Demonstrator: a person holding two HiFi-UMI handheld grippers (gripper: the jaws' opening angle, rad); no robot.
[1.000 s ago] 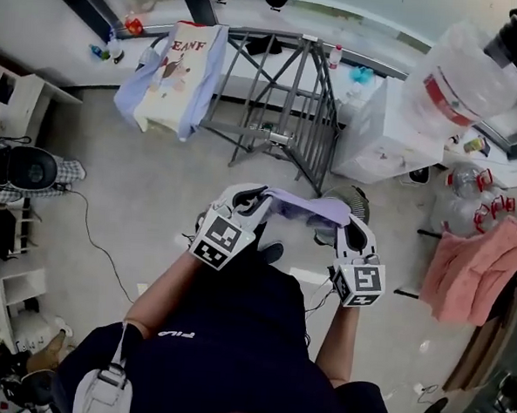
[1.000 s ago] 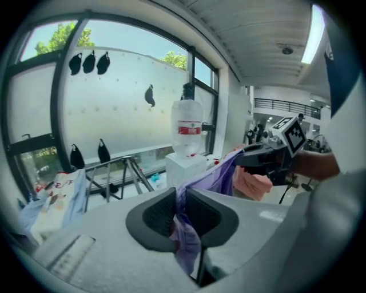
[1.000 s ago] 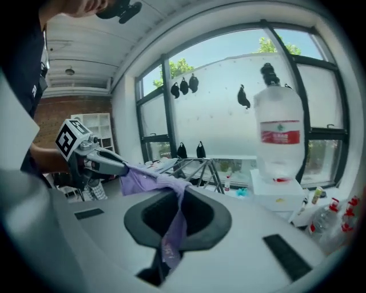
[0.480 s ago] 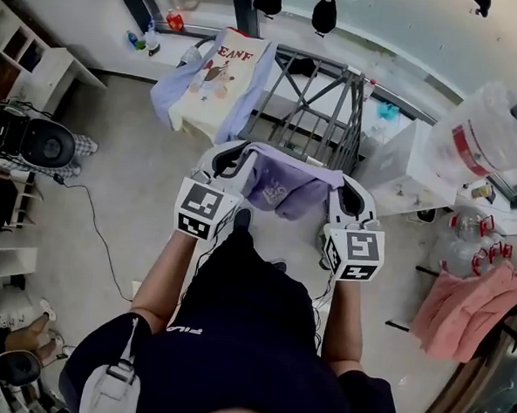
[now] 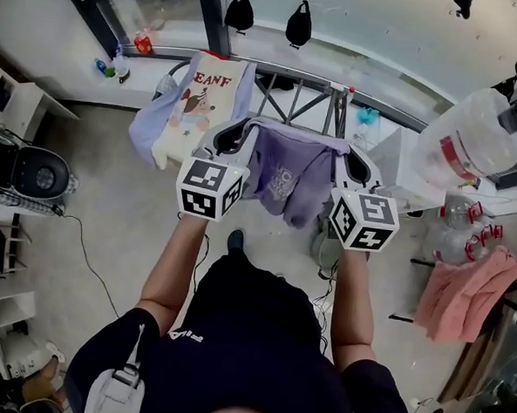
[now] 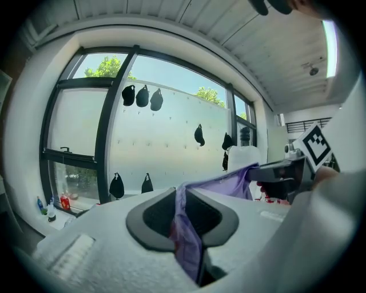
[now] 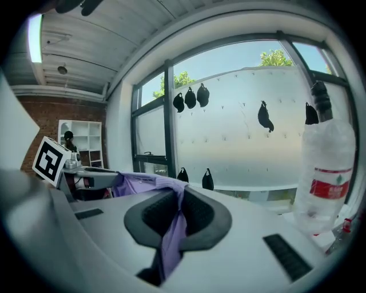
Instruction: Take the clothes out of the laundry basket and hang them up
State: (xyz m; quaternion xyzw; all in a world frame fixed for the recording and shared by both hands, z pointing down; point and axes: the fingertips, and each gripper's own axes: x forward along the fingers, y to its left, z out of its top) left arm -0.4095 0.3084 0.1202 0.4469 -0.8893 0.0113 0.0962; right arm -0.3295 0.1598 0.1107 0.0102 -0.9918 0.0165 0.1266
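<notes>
A purple garment hangs stretched between my two grippers, held up in front of the metal drying rack. My left gripper is shut on its left top edge; the cloth is pinched between the dark pads. At the right top edge my right gripper is shut on the cloth too. A cream printed shirt with pale blue sleeves is draped over the rack's left end. No laundry basket shows in any view.
A big clear water bottle stands on a white unit at the right, with pink cloth heaped below it. Shelving and a dark appliance line the left wall. A cable trails over the floor. Black items hang on the window.
Both grippers have risen from near my waist to rack height with the purple garment, which now hangs spread out between them. The head view has tilted up toward the window.
</notes>
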